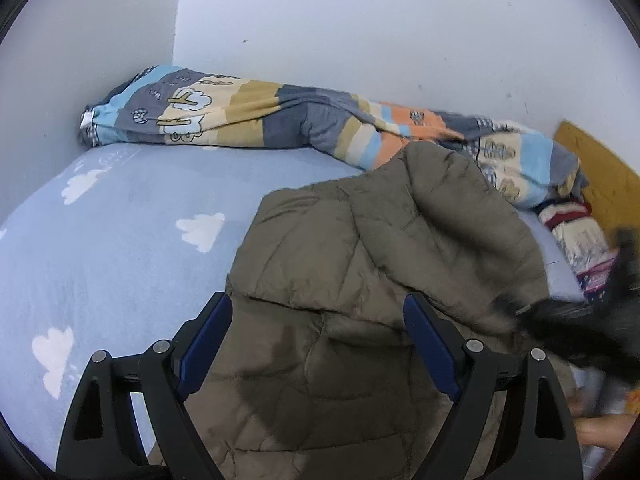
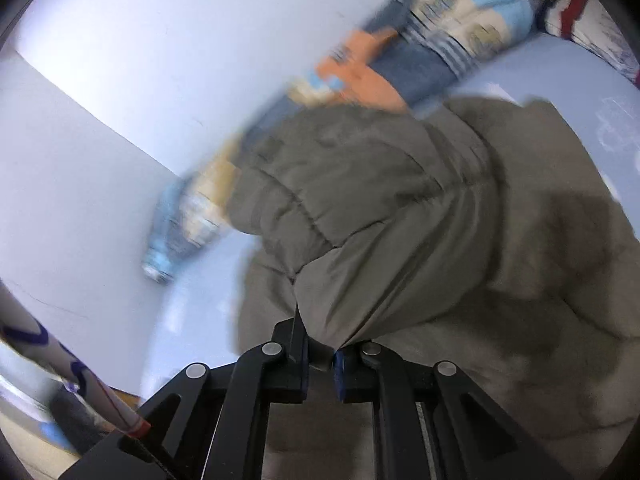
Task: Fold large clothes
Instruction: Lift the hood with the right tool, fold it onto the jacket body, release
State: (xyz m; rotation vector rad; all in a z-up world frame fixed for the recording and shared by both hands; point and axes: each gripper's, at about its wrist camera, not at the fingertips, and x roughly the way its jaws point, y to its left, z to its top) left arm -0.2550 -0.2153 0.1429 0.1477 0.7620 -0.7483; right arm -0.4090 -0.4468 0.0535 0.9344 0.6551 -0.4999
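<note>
An olive quilted puffer jacket (image 1: 360,248) lies crumpled on the bed, one part folded over the rest. My left gripper (image 1: 316,320) hovers over the jacket's near part, its blue-padded fingers (image 1: 208,340) spread wide and open, with the fabric beneath them. In the right wrist view the same jacket (image 2: 400,220) fills the centre. My right gripper (image 2: 320,354) is shut on a pinch of the jacket's fabric, which is drawn up taut from its tips. That view is blurred and tilted. A dark blurred shape (image 1: 592,320) at the jacket's right edge looks like the right gripper.
The bed has a light blue sheet with white clouds (image 1: 120,240). A striped patterned duvet (image 1: 240,116) is bunched along the white wall behind the jacket. A red and white striped textile (image 1: 572,224) lies at the right beside a wooden board (image 1: 600,168).
</note>
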